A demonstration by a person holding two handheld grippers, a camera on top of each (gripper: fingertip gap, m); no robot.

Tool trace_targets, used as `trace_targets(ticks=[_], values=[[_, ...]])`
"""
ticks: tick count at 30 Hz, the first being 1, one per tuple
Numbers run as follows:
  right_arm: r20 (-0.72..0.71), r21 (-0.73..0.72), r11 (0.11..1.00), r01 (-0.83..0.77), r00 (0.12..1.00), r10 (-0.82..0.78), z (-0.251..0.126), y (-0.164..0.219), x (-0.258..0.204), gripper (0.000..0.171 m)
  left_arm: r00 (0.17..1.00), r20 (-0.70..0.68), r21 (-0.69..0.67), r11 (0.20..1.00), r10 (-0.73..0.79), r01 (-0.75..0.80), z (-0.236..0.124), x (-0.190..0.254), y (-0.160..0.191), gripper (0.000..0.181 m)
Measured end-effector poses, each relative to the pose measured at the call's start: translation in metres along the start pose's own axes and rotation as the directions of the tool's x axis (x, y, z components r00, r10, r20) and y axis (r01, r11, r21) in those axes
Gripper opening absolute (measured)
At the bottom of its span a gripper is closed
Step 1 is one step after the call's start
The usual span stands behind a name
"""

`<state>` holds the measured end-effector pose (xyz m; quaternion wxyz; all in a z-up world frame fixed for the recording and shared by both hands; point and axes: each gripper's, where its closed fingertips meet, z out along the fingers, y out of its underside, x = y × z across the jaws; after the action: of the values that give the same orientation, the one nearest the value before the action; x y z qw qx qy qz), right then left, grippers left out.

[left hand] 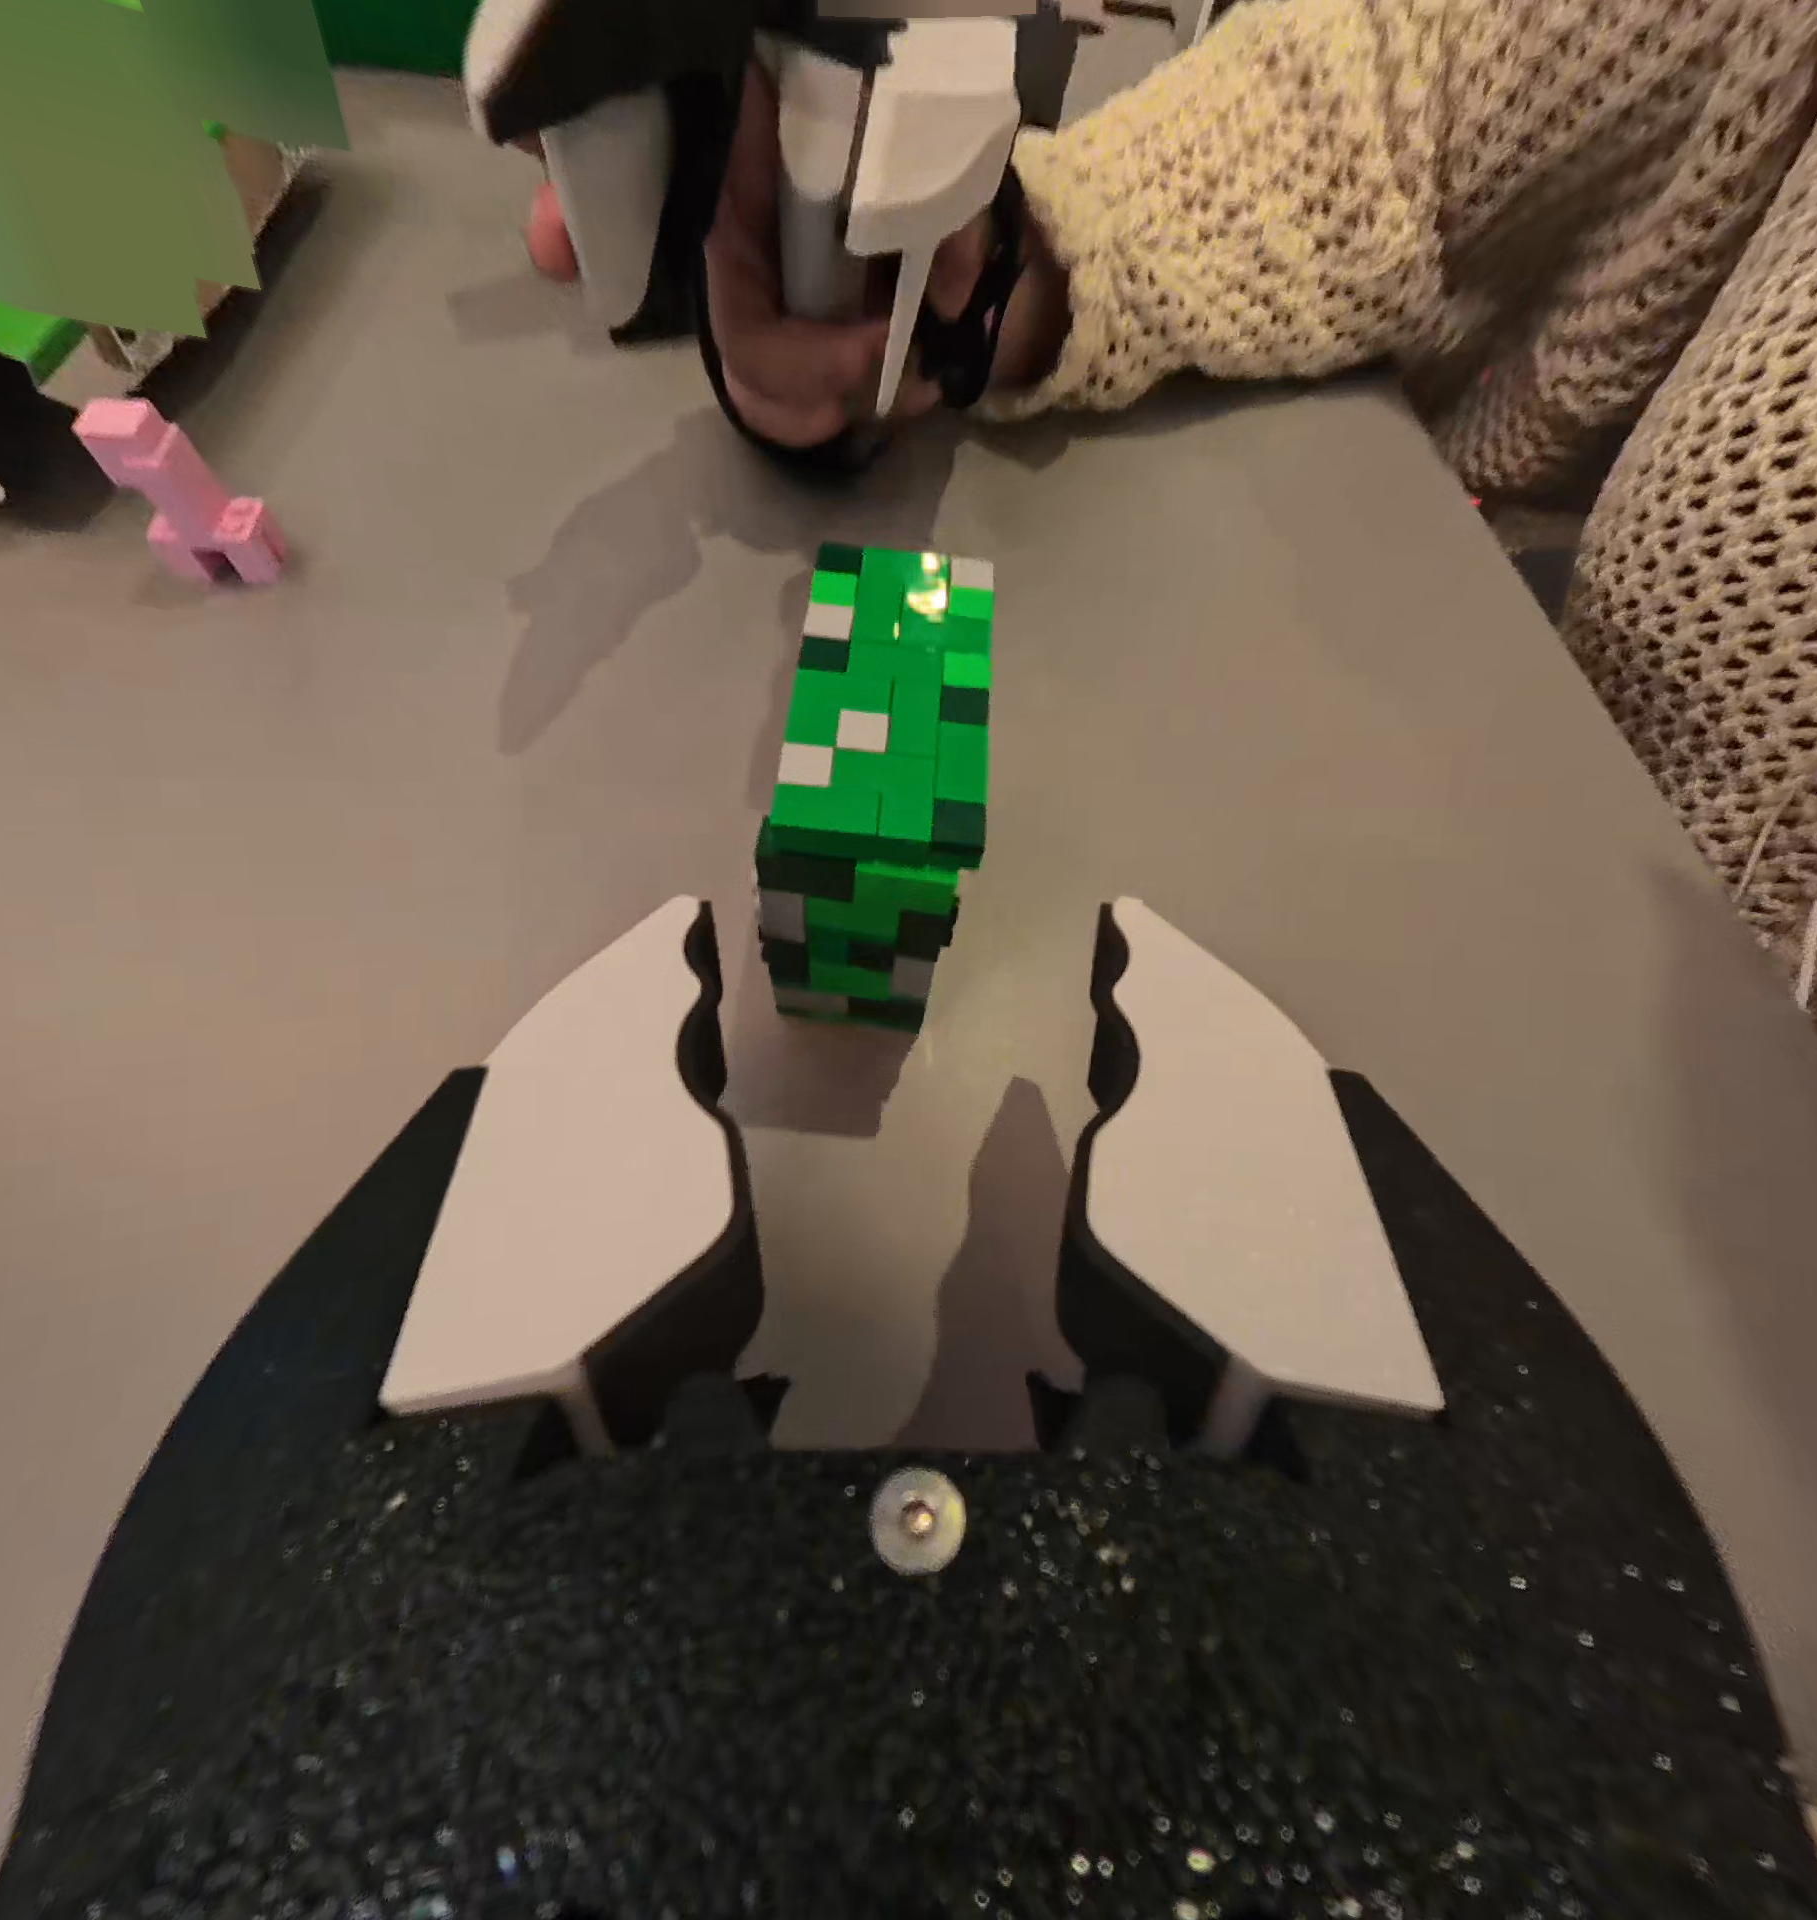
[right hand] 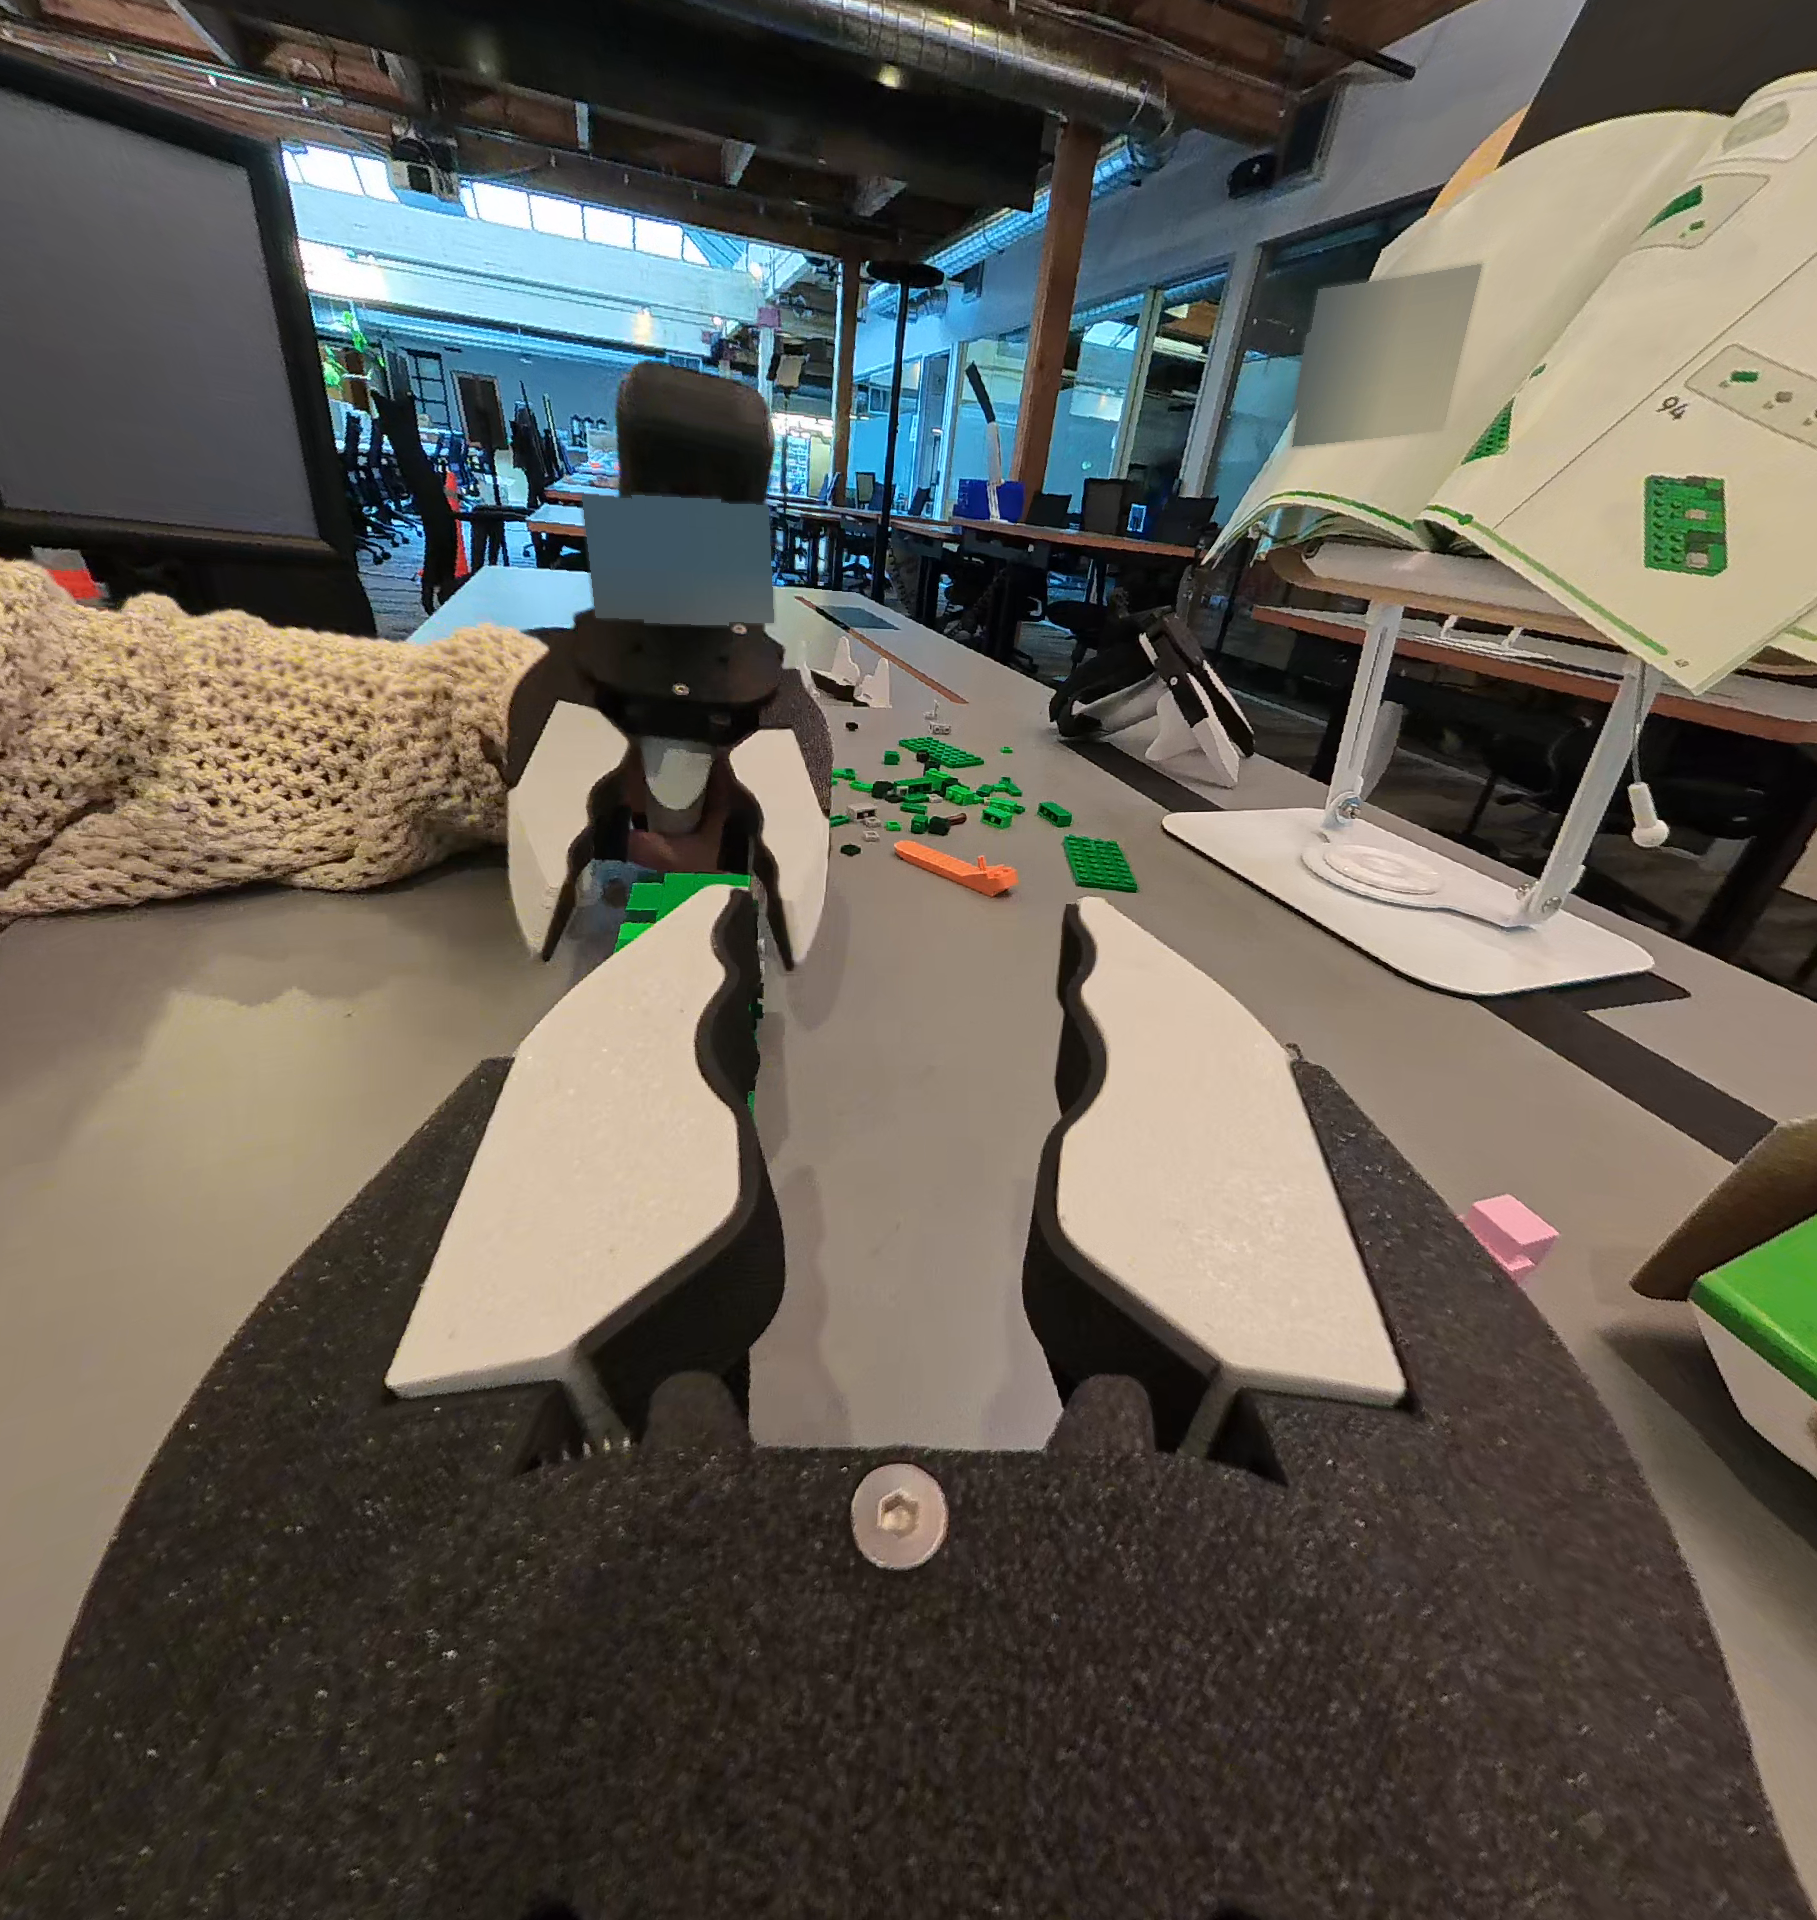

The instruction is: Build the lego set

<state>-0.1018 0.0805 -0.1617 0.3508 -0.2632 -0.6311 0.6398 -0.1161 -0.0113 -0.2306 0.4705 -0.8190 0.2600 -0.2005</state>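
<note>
A tall green lego build (left hand: 873,790) with white and dark green tiles stands upright on the grey table (left hand: 260,935). My left gripper (left hand: 906,925) is open and empty, with the build's lower part just ahead of and between its fingertips, not touched. My right gripper (right hand: 906,914) is open and empty and faces the left gripper (right hand: 667,935) across the build (right hand: 675,896), which is mostly hidden behind its left finger. In the left wrist view the right gripper (left hand: 769,312) is beyond the build, held by a hand in a knitted sleeve.
Loose green pieces (right hand: 935,790), an orange brick separator (right hand: 954,868) and a green plate (right hand: 1099,862) lie farther along the table. An open instruction booklet (right hand: 1610,416) rests on a white stand (right hand: 1403,914). A pink lego figure (left hand: 187,488) and a green box (right hand: 1797,1309) are nearby.
</note>
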Motion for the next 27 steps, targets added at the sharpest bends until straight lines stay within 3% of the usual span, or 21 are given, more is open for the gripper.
trace_targets(ticks=[3, 7, 14, 19, 24, 27], values=[[-0.014, -0.001, 1.000, 0.007, 1.000, -0.007, 0.000, 0.000, 0.001, 0.055, 1.000, -0.016, 0.076, 0.997, 0.024, -0.022, 0.001, 0.001, -0.009, 0.063], [-0.040, -0.002, 1.000, 0.019, 0.999, -0.019, -0.001, 0.000, 0.003, 0.057, 0.999, -0.032, 0.025, 0.999, 0.039, -0.038, 0.010, 0.001, -0.003, 0.061], [-0.166, -0.042, 0.995, 0.094, 0.981, -0.100, -0.007, 0.003, 0.012, 0.057, 0.997, 0.012, 0.022, 0.997, 0.080, -0.080, 0.010, 0.001, -0.002, 0.042], [-0.221, -0.104, 0.986, 0.127, 0.964, -0.147, -0.012, 0.005, 0.006, 0.058, 0.992, 0.091, -0.030, 0.996, 0.088, -0.086, 0.010, 0.002, 0.006, 0.044], [0.043, -0.270, 0.962, 0.042, 0.999, -0.031, 0.006, 0.012, -0.040, 0.055, 0.973, 0.177, -0.103, 0.986, 0.147, -0.131, 0.012, 0.003, 0.015, 0.050], [0.172, -0.341, 0.935, 0.095, 0.984, -0.037, 0.025, 0.005, -0.062, 0.054, 0.963, 0.215, -0.107, 0.984, 0.162, -0.141, 0.011, 0.001, 0.015, 0.061]])
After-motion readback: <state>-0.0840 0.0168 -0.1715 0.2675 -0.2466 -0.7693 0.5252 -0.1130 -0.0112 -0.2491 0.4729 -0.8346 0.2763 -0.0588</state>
